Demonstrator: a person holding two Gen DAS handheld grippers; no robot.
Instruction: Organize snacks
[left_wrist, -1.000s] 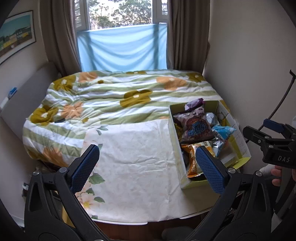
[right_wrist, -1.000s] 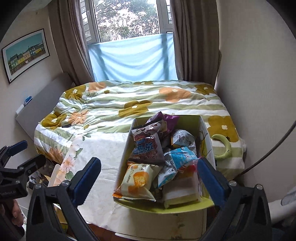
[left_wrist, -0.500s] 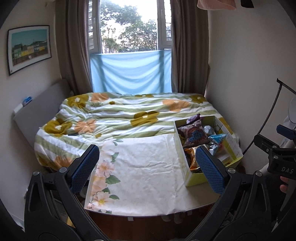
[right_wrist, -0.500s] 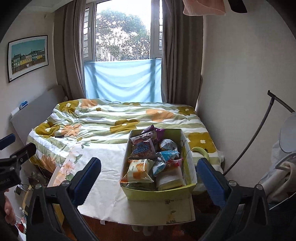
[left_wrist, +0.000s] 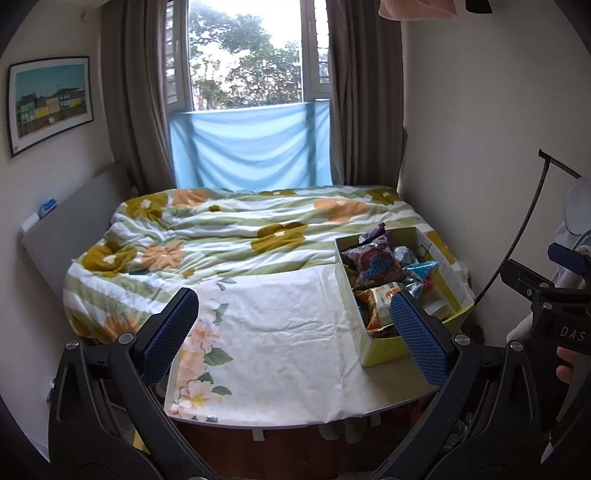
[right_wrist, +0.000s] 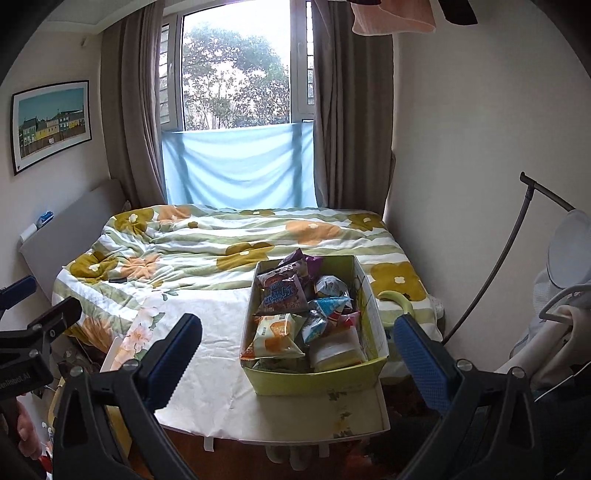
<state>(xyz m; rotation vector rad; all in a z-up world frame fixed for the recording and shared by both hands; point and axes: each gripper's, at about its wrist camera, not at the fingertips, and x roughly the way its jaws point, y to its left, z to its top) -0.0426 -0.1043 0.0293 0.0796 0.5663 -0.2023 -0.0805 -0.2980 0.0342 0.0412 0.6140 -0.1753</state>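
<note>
Low table (right_wrist: 354, 419) at foot of bed (left_wrist: 236, 229), covered by white floral cloth (left_wrist: 280, 332). Green snack box (right_wrist: 317, 380) sits on its right end. Flowered striped quilt (right_wrist: 221, 240) covers bed; table-bed contact unclear.

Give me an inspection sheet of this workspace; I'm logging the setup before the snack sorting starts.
Surface: white floral cloth over a table at the bed's foot.
Job's things: green box full of snack bags, at the cloth's right edge.
Clutter: nothing seen on the cloth.
Grippers: left gripper and right gripper open, empty, off the table.
Cables: thin curved rod or cable at the right wall.
Surroundings: bed with flowered quilt, curtained window, framed picture.
</note>
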